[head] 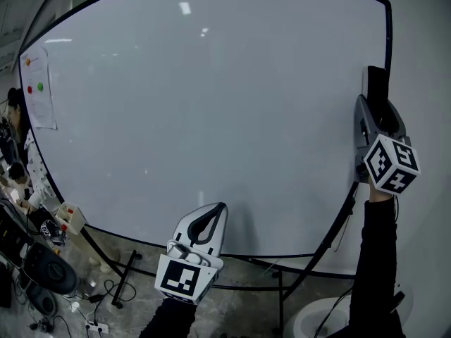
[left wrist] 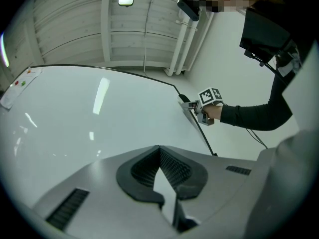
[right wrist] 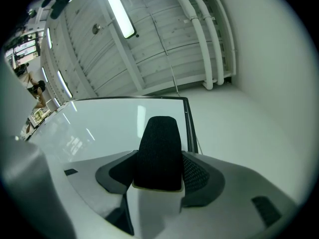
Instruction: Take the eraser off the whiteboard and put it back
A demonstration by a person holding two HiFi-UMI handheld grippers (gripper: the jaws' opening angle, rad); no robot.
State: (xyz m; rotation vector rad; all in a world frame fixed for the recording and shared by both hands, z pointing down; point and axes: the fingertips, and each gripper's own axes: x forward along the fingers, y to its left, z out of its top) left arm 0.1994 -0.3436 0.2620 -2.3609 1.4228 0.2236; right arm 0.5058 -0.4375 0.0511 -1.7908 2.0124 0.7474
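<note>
At the far left of the head view a sheet of paper (head: 41,90) hangs on the whiteboard (head: 211,104), with a red and a green magnet (head: 40,86) side by side on it. Below it, on the floor (head: 232,301), lie cables (head: 91,308) and a small white box (head: 70,217) beside the board's black stand (head: 127,277).

Low in the middle the left tool (head: 220,208) points up at the board's lower part. Its own view shows it clenched – the dark pads (left wrist: 174,171) meet at their tips with nothing between them. Its marker cube (head: 184,279) sits just above a dark sleeve.

Further right the board's surface is bare and glossy and catches the ceiling lights.

At the board's right edge the right tool (head: 378,108) points upward and grasps the eraser (right wrist: 159,133) – a black, felt-faced block that stands upright between the jaws, with a ribbed pad (right wrist: 194,171) against each side. The eraser's top rises above the jaws, level with the black frame of the board (right wrist: 188,123); whether it touches the board I cannot tell. That tool's marker cube (head: 391,164) faces the head camera, and a black sleeve (head: 377,259) runs down from it.
</note>
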